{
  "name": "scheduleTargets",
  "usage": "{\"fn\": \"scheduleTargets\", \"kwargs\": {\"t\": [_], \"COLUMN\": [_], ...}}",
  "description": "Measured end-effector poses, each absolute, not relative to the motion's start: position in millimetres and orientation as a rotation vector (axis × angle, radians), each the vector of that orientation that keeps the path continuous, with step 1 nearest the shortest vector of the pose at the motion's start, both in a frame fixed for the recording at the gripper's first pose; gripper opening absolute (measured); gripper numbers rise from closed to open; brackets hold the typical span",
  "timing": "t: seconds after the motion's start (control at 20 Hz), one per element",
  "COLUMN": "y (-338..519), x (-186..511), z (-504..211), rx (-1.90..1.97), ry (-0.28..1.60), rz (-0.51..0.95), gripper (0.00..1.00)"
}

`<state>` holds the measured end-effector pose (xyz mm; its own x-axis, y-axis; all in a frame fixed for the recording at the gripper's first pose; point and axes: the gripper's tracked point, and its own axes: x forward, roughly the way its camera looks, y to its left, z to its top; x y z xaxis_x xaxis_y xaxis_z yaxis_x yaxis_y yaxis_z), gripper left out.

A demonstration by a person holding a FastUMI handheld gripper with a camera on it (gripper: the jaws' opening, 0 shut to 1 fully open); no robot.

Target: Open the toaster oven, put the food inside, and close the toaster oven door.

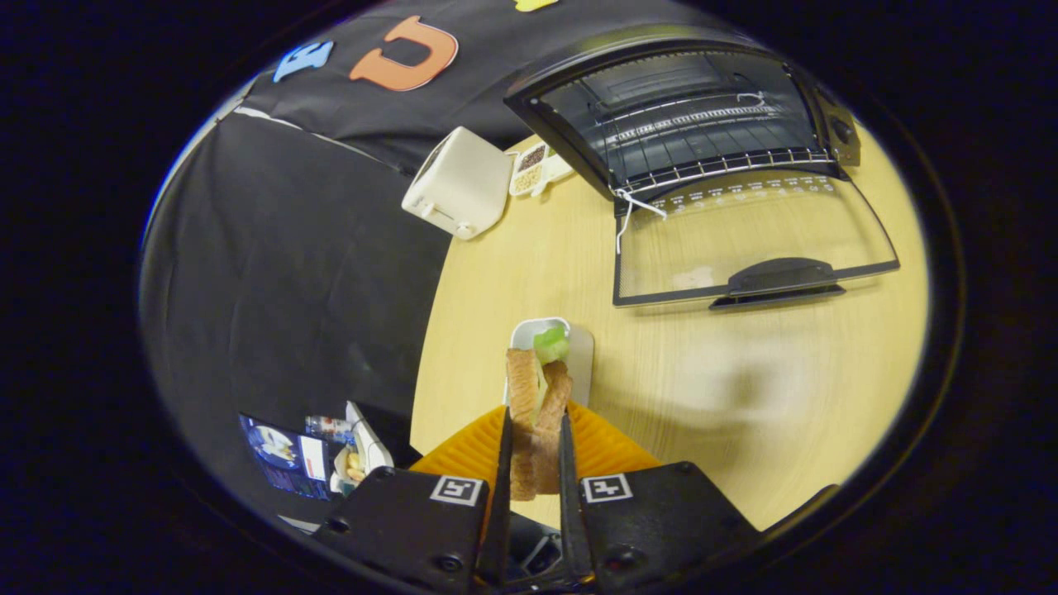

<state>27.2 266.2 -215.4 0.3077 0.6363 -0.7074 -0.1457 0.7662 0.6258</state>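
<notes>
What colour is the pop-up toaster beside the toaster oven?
The pop-up toaster is cream white, seen best in the gripper view.

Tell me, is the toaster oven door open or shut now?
Open: the glass door lies folded down flat before the toaster oven, baring its wire rack.

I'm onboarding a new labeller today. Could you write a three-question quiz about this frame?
1. True or false: the toaster oven door is shut.
2. What is the gripper holding? A) sandwich B) white toaster C) seed dish
3. Which white thing lies on the table just beyond the sandwich?

Key: 1 false, it lies folded down open. 2 A, both fingers press it. 3 The small tray with a green piece.
</notes>
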Motion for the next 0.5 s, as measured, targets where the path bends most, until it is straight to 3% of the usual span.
{"fn": "scheduleTargets", "kwargs": {"t": [0.3, 0.5], "y": [242, 188], "x": [33, 67], "z": [-150, -117], "rx": [0.627, 0.767], "ry": [0.982, 0.763], "rz": [0.641, 0.578], "gripper": [0.3, 0.3]}}
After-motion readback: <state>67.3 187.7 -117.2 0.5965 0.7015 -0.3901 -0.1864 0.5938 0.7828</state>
